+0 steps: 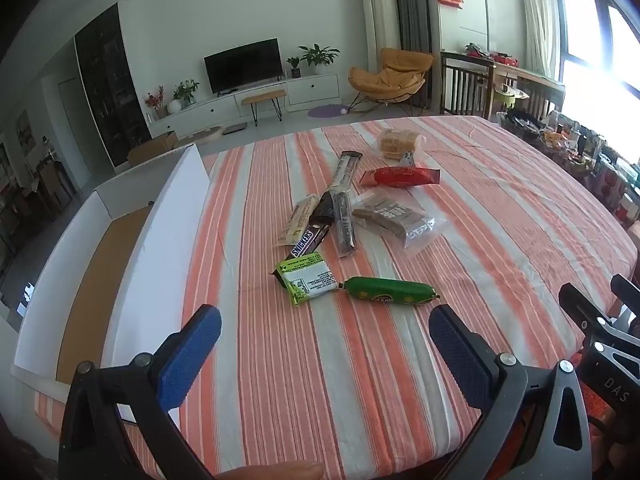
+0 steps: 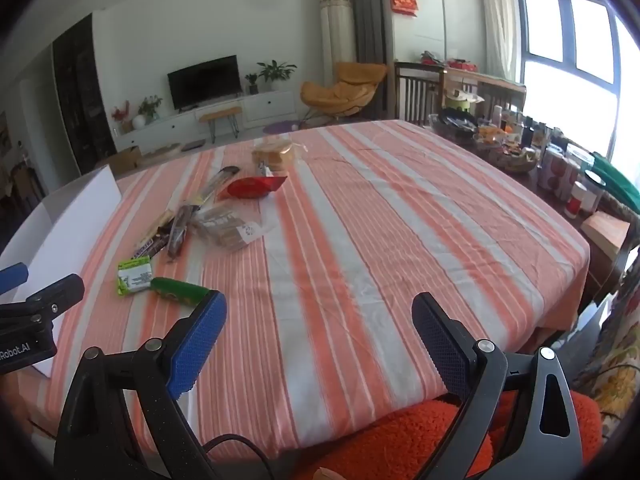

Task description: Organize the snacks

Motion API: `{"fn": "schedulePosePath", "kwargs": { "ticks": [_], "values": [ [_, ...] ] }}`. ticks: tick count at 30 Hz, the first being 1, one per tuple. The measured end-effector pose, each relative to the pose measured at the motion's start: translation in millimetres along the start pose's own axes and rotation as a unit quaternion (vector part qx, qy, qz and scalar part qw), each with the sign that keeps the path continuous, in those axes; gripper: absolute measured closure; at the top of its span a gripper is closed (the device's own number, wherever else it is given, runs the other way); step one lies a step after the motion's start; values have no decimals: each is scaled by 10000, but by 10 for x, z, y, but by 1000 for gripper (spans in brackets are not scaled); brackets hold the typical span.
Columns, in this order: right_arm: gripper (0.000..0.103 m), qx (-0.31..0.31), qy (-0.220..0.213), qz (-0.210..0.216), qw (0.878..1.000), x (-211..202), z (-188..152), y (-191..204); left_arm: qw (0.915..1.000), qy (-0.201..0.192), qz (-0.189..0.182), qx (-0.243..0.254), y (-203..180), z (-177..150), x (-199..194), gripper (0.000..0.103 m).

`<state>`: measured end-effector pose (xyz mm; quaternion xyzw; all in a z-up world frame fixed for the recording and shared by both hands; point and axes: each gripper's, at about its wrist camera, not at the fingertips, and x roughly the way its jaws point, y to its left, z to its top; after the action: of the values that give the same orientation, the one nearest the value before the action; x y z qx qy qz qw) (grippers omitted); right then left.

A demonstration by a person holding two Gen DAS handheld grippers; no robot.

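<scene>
Left wrist view:
Left gripper [image 1: 325, 344]: spread wide, nothing between the blue pads [image 1: 191, 356], hanging over the near edge of the striped tablecloth [image 1: 500, 216].
Green sausage snack [image 1: 390, 290]: lying flat just past the fingertips, closest snack to the gripper.
Green-and-white packet [image 1: 309, 277]: right beside the sausage's left end, pretty much touching it.
Snickers bar [image 1: 311, 239]: a bit farther back, in a loose pile with a cream-coloured bar [image 1: 299, 216] on its left and a dark stick pack [image 1: 344, 224] on its right.
Clear bag of brown wafers [image 1: 394, 216]: right of that pile.
Long dark stick [image 1: 346, 170]: angled toward the far side, behind the pile.
Red packet [image 1: 402, 177]: farther back, with a bag of biscuits [image 1: 398, 143] just behind it.
White box [image 1: 160, 248]: open, at the left edge of the table, cardboard-brown inside, well left of the snacks.
Right gripper [image 1: 600, 320]: only a black edge peeking in at the far right.

Right wrist view:
Right gripper [image 2: 320, 340]: also wide open, holding nothing, over bare cloth near the table's front edge.
Snacks: all off to the left, sausage [image 2: 180, 290] partly hidden behind the left blue pad [image 2: 198, 344], packet [image 2: 135, 277] beside it, red packet [image 2: 256, 187] and biscuits [image 2: 274, 156] farther back.
Box [image 2: 76, 216]: white wall showing at the far left.
Left gripper [image 2: 12, 276]: black body poking in at the left edge.
</scene>
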<state>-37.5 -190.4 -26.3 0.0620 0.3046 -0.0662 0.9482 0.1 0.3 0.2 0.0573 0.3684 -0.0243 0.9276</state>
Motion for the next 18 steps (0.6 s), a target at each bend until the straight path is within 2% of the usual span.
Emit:
{"fn": "schedulePosePath", "kwargs": {
  "ticks": [8, 10, 18],
  "values": [
    [7, -47, 10, 6, 10000, -12, -8, 32, 9997, -79, -211, -135, 172, -84, 34, 0],
    [7, -114, 11, -33, 9999, -14, -30, 75, 9998, -60, -182, -2, -9, -48, -16, 0],
    [7, -191, -4, -42, 9998, -53, -61, 91, 9994, -2, -360, 11, -72, -50, -9, 0]
  ]
}}
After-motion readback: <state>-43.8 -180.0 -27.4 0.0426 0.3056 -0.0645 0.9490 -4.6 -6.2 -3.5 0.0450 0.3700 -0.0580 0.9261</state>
